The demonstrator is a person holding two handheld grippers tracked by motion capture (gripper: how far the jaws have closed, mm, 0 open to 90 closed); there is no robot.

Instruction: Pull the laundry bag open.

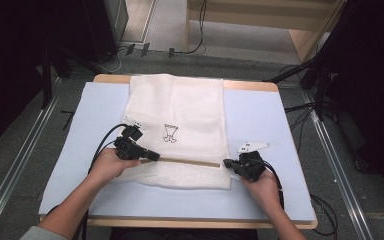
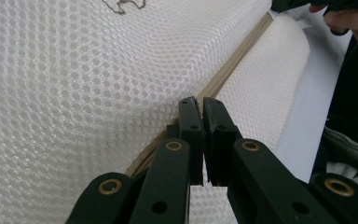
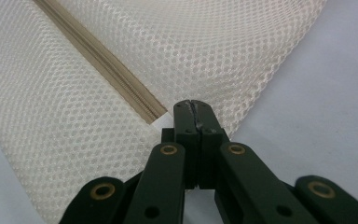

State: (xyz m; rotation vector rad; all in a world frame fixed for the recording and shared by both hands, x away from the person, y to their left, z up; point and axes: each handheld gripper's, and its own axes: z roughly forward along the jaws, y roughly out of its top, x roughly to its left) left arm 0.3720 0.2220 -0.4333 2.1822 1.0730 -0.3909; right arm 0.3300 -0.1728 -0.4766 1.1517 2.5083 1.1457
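Two grippers: both at the zipper line of one mesh bag.
Mesh bag: white, flat on the tabletop, mid-table, small dark print near its middle.
Zipper: tan strip across the bag's near part.
Left gripper: jaws nearly together at the zipper's left end; grip on it cannot be told.
Right gripper: jaws pressed together at the zipper's right end, on the bag edge.
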